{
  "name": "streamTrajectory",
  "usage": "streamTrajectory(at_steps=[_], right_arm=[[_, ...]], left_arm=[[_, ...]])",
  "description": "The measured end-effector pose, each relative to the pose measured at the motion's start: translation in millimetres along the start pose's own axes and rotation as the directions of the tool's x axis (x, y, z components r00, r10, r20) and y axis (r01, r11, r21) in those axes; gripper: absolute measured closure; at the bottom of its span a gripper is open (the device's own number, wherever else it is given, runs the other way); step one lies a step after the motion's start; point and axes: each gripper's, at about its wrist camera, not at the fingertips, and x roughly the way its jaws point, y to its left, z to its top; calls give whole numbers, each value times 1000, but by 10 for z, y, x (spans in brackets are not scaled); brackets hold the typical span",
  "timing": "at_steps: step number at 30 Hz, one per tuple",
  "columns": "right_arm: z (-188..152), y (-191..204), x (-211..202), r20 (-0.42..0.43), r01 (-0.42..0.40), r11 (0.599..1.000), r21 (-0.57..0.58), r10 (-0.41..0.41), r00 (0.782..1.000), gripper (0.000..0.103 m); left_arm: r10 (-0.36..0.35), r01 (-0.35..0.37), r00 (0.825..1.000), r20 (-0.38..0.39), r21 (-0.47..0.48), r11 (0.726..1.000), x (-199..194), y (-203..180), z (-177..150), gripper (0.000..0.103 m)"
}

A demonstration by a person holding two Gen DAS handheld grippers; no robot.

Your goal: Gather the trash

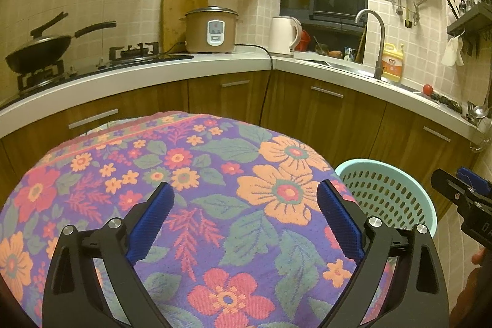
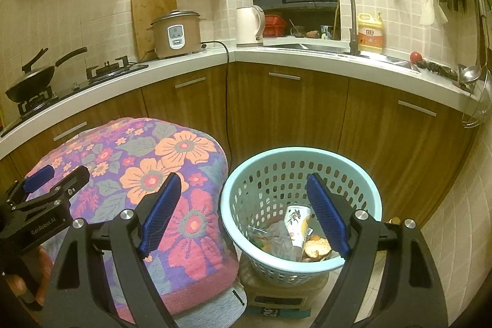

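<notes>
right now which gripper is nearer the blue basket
Right. The right gripper hangs just over the blue basket, fingers open; the left gripper sits beside it, over the floral cloth.

light: warm, dim, from above | focus: sharp | edges: strong fisheye bending, dark corners | glare: none

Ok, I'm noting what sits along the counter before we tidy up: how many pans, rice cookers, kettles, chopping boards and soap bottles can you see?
Pans: 1
Rice cookers: 1
Kettles: 1
Chopping boards: 1
Soap bottles: 1
Total: 5
</notes>
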Motion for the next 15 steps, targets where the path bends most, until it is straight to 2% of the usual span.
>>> streamTrajectory(at_steps=[15], right_arm=[[-6, 66, -26, 6, -1, 1000, -11, 1, 1000, 21]], left_arm=[[-10, 10, 1000, -5, -45, 999, 8, 74, 4, 8]])
